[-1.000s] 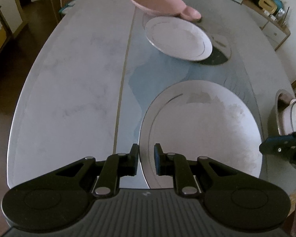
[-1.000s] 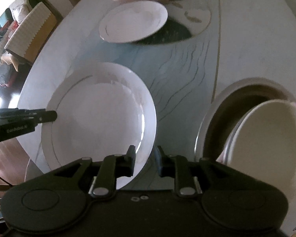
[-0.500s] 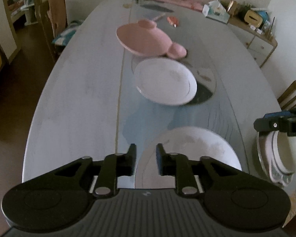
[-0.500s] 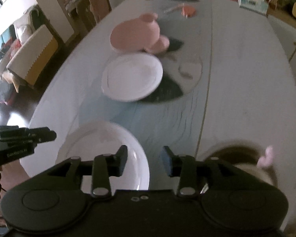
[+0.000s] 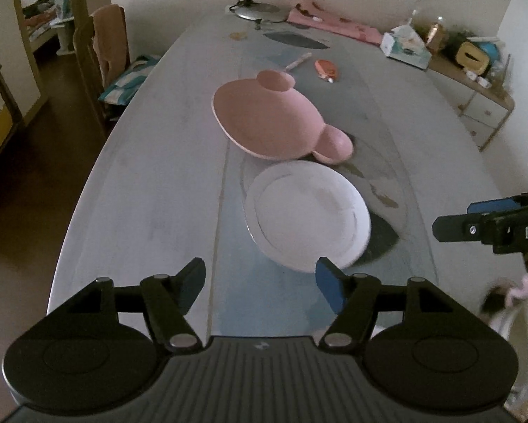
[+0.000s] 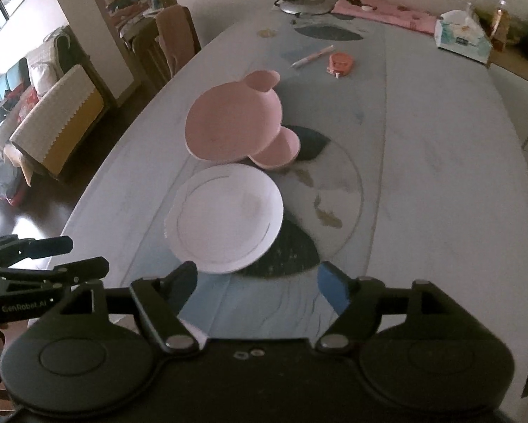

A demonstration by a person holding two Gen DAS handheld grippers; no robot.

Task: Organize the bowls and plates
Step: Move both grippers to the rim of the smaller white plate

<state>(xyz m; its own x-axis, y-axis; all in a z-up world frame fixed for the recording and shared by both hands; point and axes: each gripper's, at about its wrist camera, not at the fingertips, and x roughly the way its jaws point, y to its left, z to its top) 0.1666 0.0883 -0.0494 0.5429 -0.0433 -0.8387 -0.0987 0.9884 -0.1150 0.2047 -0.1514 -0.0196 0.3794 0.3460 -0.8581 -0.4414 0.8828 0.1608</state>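
A white plate [image 5: 308, 216] lies mid-table, also in the right wrist view [image 6: 227, 216]. Behind it, touching or nearly so, is a pink bear-shaped plate [image 5: 274, 120], seen also from the right [image 6: 235, 125]. My left gripper [image 5: 260, 283] is open and empty, held above the table short of the white plate. My right gripper [image 6: 258, 285] is open and empty, also short of the plate. The right gripper shows at the left view's right edge [image 5: 489, 224]; the left gripper shows at the right view's left edge [image 6: 35, 261]. A pale bowl with a pink piece [image 5: 517, 303] is blurred at lower right.
The long marble table [image 5: 151, 194] runs away from me. At its far end are a lamp base [image 6: 304, 3], a pink cloth [image 6: 387, 8], a tissue box [image 6: 463, 38], a pen [image 6: 311, 57] and an orange tape measure [image 6: 341, 63]. Chairs [image 5: 105, 56] stand at the left.
Both grippers have risen and tilted up from the near large white plate, which has left view. Both have opened wide. The bowls at the right have slid almost out of view.
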